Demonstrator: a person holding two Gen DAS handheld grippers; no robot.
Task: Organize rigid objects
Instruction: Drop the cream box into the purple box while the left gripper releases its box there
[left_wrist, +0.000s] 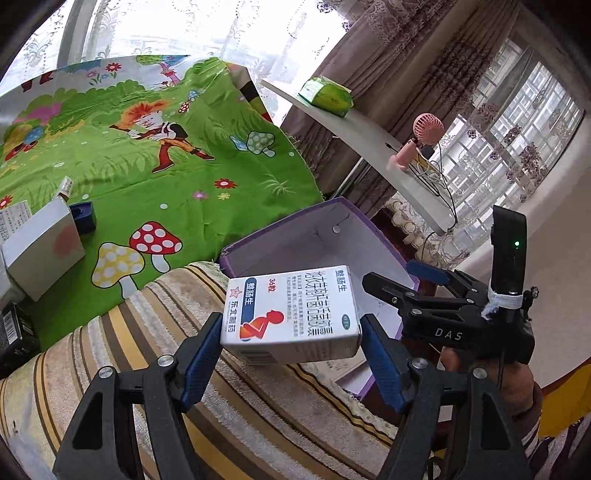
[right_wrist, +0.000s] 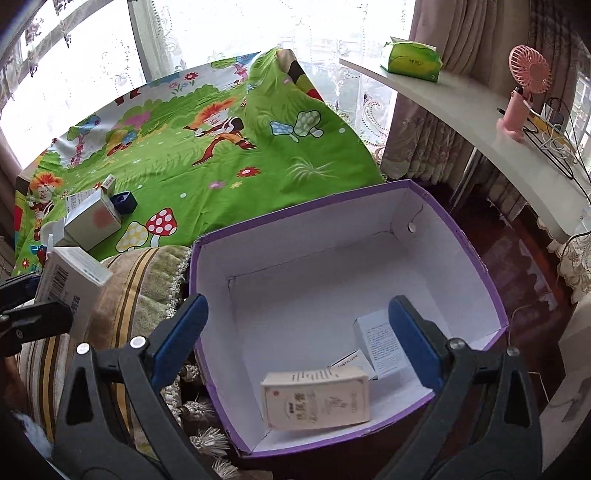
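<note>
My left gripper (left_wrist: 291, 332) is shut on a white medicine box (left_wrist: 291, 314) with a red figure and blue label, held above the near edge of the purple storage box (left_wrist: 258, 236). That medicine box also shows at the left of the right wrist view (right_wrist: 70, 280). My right gripper (right_wrist: 295, 332) is open and empty above the purple box (right_wrist: 480, 251), and it shows in the left wrist view (left_wrist: 413, 284). Inside the box lie a beige carton (right_wrist: 317, 398) and a white box (right_wrist: 380, 343), with another flat pack partly hidden between them.
The green cartoon sheet (right_wrist: 221, 162) holds a white box with a pink spot (right_wrist: 94, 221), a small blue box (right_wrist: 125, 201) and other small boxes at its left. A striped cushion (left_wrist: 147, 350) lies below. A white shelf (right_wrist: 461, 110) carries a green tissue pack (right_wrist: 410, 59) and a pink fan (right_wrist: 524, 81).
</note>
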